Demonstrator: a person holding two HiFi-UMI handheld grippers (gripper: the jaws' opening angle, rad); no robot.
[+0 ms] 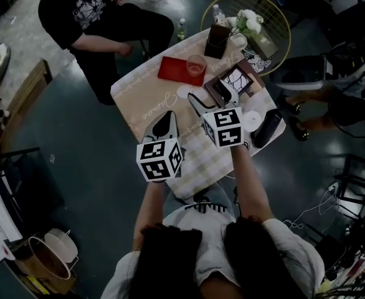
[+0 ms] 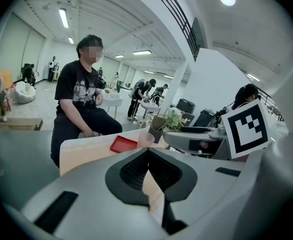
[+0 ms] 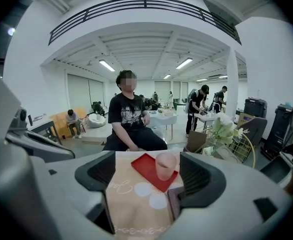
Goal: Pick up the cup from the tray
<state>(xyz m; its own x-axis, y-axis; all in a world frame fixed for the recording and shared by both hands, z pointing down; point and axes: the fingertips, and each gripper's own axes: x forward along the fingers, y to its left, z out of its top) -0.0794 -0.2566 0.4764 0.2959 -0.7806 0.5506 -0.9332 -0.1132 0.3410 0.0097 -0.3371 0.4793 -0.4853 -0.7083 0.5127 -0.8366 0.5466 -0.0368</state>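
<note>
A translucent pink cup [image 1: 196, 64] stands upright on the right end of a flat red tray [image 1: 172, 70] at the table's far side. In the right gripper view the cup [image 3: 166, 166] shows well ahead, between the two jaws, resting on the tray [image 3: 145, 169]. My right gripper [image 1: 195, 102] is open and empty, short of the tray. My left gripper [image 1: 165, 122] hovers over the near left part of the table, its jaws together with nothing held. From the left gripper view, cup [image 2: 146, 138] and tray [image 2: 123, 144] lie beyond the gripper [image 2: 147, 159].
A person in black [image 1: 95, 17] sits at the far left of the table. Flowers [image 1: 248, 22], a brown box [image 1: 217, 39], a framed picture [image 1: 233, 81], white coasters [image 1: 185, 92] and a black cylinder [image 1: 266, 128] crowd the right side. A gold wire chair [image 1: 281, 18] stands behind.
</note>
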